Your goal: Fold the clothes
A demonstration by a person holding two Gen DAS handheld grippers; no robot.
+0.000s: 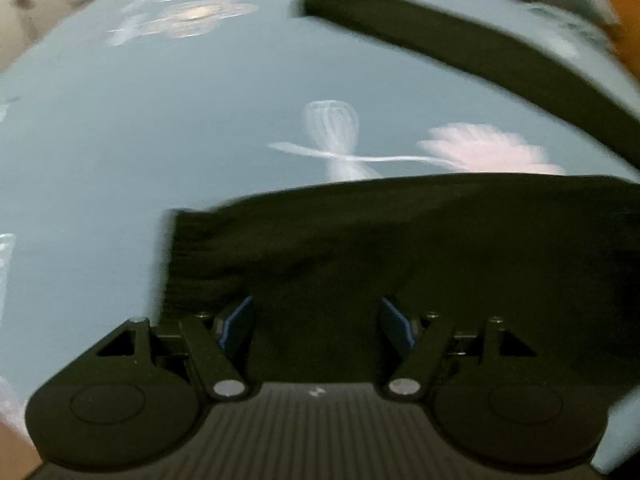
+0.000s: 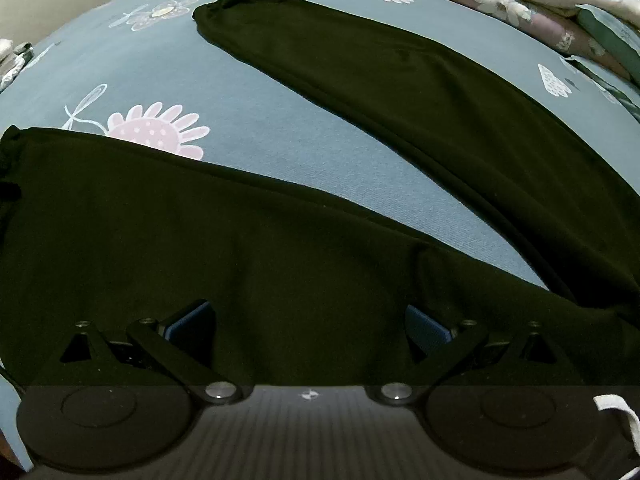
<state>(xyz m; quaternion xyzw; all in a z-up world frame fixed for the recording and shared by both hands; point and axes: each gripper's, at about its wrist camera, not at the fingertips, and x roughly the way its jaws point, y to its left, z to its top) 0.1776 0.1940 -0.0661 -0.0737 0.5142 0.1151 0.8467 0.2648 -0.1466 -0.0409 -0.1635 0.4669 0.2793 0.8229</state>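
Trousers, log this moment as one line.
trousers spread on bed | left gripper open over near leg | right gripper open

left view motion-blurred, dark trousers cut off at right edge

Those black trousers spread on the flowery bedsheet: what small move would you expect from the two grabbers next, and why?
Probably the left gripper should close on the near trouser leg. Both legs of the black trousers lie flat and apart on the bedsheet, unfolded. Both grippers' jaws stand open over the near leg, the right gripper too, with cloth between them but not pinched.
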